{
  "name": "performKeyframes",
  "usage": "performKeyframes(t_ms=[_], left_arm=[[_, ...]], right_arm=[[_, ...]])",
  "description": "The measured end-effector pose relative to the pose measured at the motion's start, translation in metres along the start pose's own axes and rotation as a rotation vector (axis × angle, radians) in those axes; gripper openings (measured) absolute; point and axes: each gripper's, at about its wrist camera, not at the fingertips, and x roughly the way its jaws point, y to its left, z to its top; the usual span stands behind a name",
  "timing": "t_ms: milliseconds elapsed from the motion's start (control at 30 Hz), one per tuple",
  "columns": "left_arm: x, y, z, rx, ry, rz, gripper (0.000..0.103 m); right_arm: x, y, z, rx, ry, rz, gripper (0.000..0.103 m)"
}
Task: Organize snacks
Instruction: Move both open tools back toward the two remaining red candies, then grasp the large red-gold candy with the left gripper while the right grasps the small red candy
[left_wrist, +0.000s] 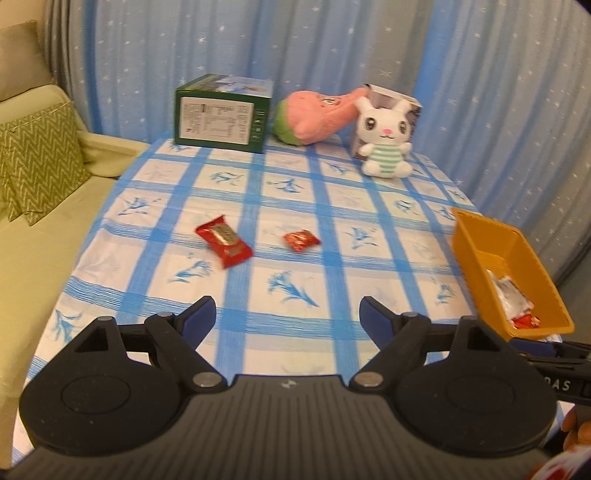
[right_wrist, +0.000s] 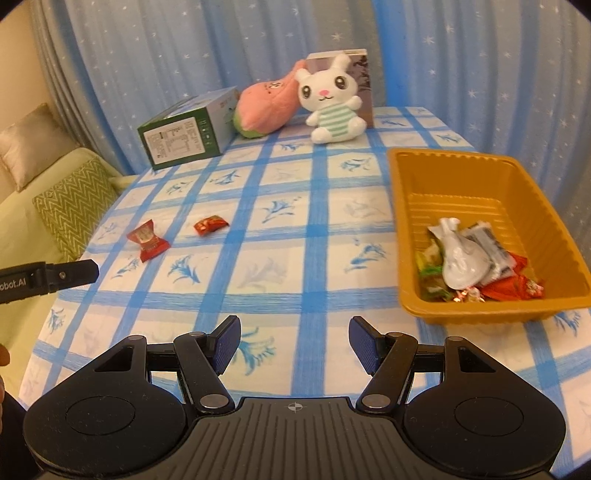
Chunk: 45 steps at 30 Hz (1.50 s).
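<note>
Two red snack packets lie on the blue-checked tablecloth: a long one (left_wrist: 224, 241) (right_wrist: 147, 240) at the left and a small one (left_wrist: 301, 240) (right_wrist: 210, 224) to its right. An orange tray (left_wrist: 476, 236) (right_wrist: 406, 206) at the table's right holds several wrapped snacks (right_wrist: 469, 258). My left gripper (left_wrist: 287, 314) hovers open over the near cloth, short of both packets, nothing between its blue pads. My right gripper (right_wrist: 294, 345) is open and empty too, left of the tray's near corner. The left gripper's finger (right_wrist: 70, 273) shows at the right wrist view's left edge.
At the table's far edge stand a green box (left_wrist: 221, 116) (right_wrist: 184, 133), a pink plush (left_wrist: 314, 114) (right_wrist: 267, 107) and a white bunny plush (left_wrist: 386, 142) (right_wrist: 332, 107) against a small box. A sofa with zigzag cushions (left_wrist: 37, 162) lies left. Blue star curtains hang behind.
</note>
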Motion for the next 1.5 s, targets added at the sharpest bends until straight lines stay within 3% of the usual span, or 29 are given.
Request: performKeyframes(t_ms=[233, 533, 733, 833, 1133, 1500], left_arm=[[0.024, 0.022, 0.012, 0.001, 0.014, 0.033, 0.083], [0.074, 0.039, 0.033, 0.011, 0.038, 0.003, 0.081], [0.115, 0.052, 0.043, 0.028, 0.024, -0.005, 0.068], [0.134, 0.057, 0.046, 0.019, 0.037, -0.015, 0.067], [0.173, 0.062, 0.056, -0.006, 0.086, -0.033, 0.045], [0.193, 0.066, 0.064, 0.097, 0.130, 0.025, 0.025]], right_arm=[[0.026, 0.015, 0.012, -0.021, -0.001, 0.020, 0.065], [0.068, 0.030, 0.029, -0.042, 0.007, 0.036, 0.065], [0.099, 0.034, 0.038, -0.045, 0.012, 0.026, 0.065], [0.117, 0.036, 0.041, -0.060, 0.019, 0.025, 0.065], [0.163, 0.043, 0.056, -0.063, 0.018, 0.044, 0.065], [0.203, 0.062, 0.078, -0.035, 0.000, 0.109, 0.065]])
